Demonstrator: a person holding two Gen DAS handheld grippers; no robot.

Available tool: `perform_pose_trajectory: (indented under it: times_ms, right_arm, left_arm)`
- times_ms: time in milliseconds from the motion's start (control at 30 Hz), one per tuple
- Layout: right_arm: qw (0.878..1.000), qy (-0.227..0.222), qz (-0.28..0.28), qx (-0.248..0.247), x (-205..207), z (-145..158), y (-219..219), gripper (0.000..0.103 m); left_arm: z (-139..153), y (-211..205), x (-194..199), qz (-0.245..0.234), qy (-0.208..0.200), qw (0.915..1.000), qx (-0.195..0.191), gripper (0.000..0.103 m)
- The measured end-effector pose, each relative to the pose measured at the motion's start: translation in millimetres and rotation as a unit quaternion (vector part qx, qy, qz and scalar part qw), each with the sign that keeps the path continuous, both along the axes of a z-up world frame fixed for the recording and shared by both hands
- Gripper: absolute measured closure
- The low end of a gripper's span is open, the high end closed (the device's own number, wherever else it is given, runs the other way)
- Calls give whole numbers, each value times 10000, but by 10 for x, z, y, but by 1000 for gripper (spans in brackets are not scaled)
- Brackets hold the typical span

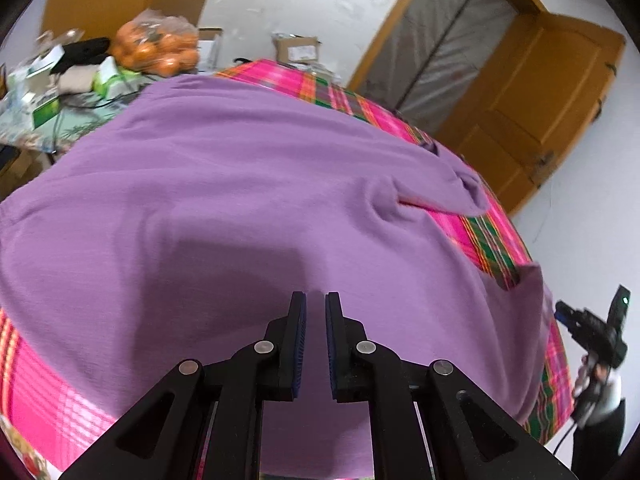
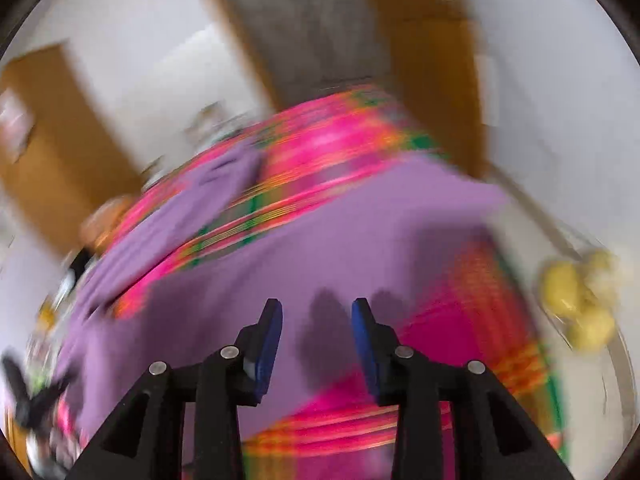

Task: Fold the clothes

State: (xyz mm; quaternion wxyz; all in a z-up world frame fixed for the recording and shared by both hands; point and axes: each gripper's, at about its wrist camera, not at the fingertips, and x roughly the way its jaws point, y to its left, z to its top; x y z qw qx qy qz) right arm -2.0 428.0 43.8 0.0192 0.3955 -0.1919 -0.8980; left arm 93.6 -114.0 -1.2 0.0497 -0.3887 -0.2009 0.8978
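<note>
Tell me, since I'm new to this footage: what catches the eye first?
A big purple shirt spread over a bright pink plaid cloth fills the left view. A bag of oranges sits beyond it. The left claw hovers nearly closed above the shirt.

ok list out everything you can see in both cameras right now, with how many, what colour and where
garment: one, purple, spread flat over the table.
plaid cloth: one, pink with green and orange, covering the table under the garment.
bag of oranges: one, orange, far left corner.
cardboard box: one, brown, by the far wall.
door: one, brown wood, far right.
yellow fruit: a few, blurred, right edge of right wrist view.
left gripper: one, black with blue pads, fingers nearly closed, nothing held, above the garment.
right gripper: one, black with blue pads, fingers open, above the garment's edge.
</note>
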Motion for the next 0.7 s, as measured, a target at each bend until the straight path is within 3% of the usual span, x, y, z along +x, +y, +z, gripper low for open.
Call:
perform_pose_trajectory:
  times_ms: [167, 467, 500, 533, 600, 633, 700]
  right_arm:
    - [9952, -71, -975, 38, -143, -81, 542, 66]
    - [9920, -343, -1128, -460, -612, -288, 954, 65]
    - [9926, -328, -1080, -446, -609, -287, 950, 67]
    - [9933, -285, -1044, -404, -600, -274, 941, 79]
    - [9946, -170, -986, -290, -579, -233, 914, 88]
    - [9951, -112, -957, -233, -568, -213, 901, 99]
    - [9956, 12, -926, -167, -533, -155, 895, 99]
  left_arm:
    - [3, 225, -50, -278, -9, 9995, -119, 93]
    - [-23, 474, -161, -513, -75, 9984, -210, 93]
    - [-22, 478, -167, -507, -79, 9985, -210, 93]
    - [-21, 479, -173, -501, -84, 9985, -205, 93]
    - [-17, 484, -181, -490, -90, 9985, -205, 93]
    - [-15, 490, -185, -487, -93, 9986, -210, 93]
    - [-11, 506, -193, -487, -103, 9985, -228, 93]
